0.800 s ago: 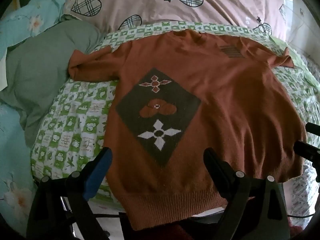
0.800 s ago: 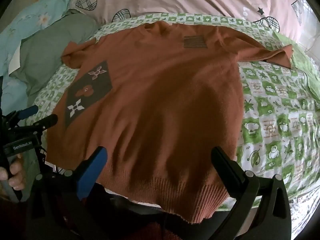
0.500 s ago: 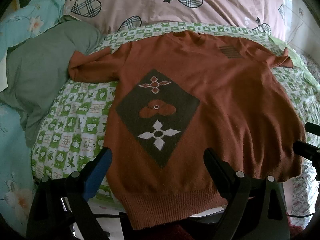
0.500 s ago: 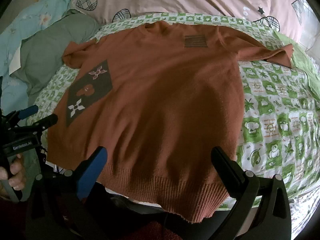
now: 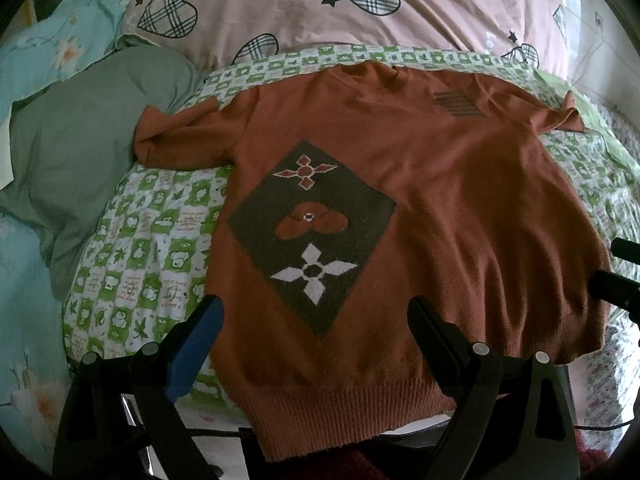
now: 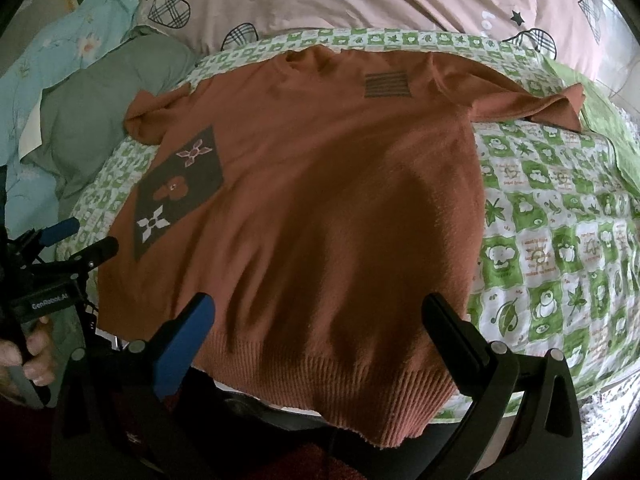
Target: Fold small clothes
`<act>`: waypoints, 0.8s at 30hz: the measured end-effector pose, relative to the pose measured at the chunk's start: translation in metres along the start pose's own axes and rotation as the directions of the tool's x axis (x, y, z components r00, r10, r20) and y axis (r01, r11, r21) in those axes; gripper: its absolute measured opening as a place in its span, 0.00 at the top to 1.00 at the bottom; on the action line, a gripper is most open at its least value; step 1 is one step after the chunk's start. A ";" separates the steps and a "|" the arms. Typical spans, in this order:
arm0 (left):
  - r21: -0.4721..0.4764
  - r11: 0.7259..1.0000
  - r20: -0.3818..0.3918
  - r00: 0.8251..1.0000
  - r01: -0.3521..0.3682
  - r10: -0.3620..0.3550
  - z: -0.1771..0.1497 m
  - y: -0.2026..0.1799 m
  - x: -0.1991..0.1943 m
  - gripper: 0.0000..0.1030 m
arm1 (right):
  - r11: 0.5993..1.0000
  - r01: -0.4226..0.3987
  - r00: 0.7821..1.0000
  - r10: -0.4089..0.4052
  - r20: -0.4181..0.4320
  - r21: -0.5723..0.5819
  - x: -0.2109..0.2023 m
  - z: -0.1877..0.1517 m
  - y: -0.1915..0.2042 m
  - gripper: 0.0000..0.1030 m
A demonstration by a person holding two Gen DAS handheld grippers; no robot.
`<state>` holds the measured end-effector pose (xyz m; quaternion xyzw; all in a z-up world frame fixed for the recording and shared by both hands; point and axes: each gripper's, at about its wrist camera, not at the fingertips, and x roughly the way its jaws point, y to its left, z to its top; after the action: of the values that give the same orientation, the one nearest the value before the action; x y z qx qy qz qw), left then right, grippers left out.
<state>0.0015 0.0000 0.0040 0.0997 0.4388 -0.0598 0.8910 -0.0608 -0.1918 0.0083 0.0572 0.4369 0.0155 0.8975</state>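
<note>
Orange sweater [image 5: 460,208] spread flat across the centre of both frames, on a green-and-white checked blanket [image 5: 156,240], ribbed hem hanging over the near edge. Dark diamond patch [image 5: 312,236] with flower shapes left of centre. Pink quilt [image 5: 360,4] with plaid hearts along the top; grey-green pillow [image 5: 72,152] at upper left. Left gripper [image 5: 316,320] at bottom, jaws wide apart, holding nothing. Right gripper [image 6: 320,316] likewise spread and empty above the hem.

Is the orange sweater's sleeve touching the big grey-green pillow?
Touching. In the left wrist view the orange sweater sleeve tip lies against the grey-green pillow edge, with no checkered sheet showing between them.
</note>
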 end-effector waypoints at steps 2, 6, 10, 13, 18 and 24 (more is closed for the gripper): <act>0.002 1.000 0.004 1.000 0.001 -0.001 0.001 0.000 0.001 0.09 | 1.000 -0.007 1.000 0.007 0.025 0.008 -0.001 0.002 -0.001 0.00; 0.007 1.000 0.023 1.000 -0.005 0.005 0.002 -0.001 0.002 0.09 | 1.000 -0.002 1.000 0.002 0.001 0.013 0.000 0.004 -0.002 0.00; 0.015 1.000 0.025 1.000 -0.005 0.005 0.002 -0.003 0.004 0.08 | 1.000 0.003 1.000 -0.003 0.008 0.008 -0.001 0.003 -0.002 0.00; 0.013 1.000 0.043 0.999 0.002 -0.003 0.003 -0.004 0.006 0.07 | 1.000 0.001 1.000 -0.001 0.003 0.021 -0.001 0.005 -0.005 0.00; 0.001 1.000 0.052 0.998 0.024 -0.024 0.006 -0.007 0.010 0.07 | 0.999 0.028 0.999 -0.029 0.029 0.019 -0.002 0.007 -0.010 0.00; 0.015 0.999 0.022 0.999 0.029 -0.030 0.010 -0.012 0.019 0.07 | 0.999 0.041 0.998 -0.043 0.047 0.035 0.002 0.009 -0.021 0.00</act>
<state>0.0182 -0.0146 -0.0066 0.0989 0.4299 -0.0772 0.8941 -0.0528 -0.2133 0.0100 0.0634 0.4165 -0.0122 0.9069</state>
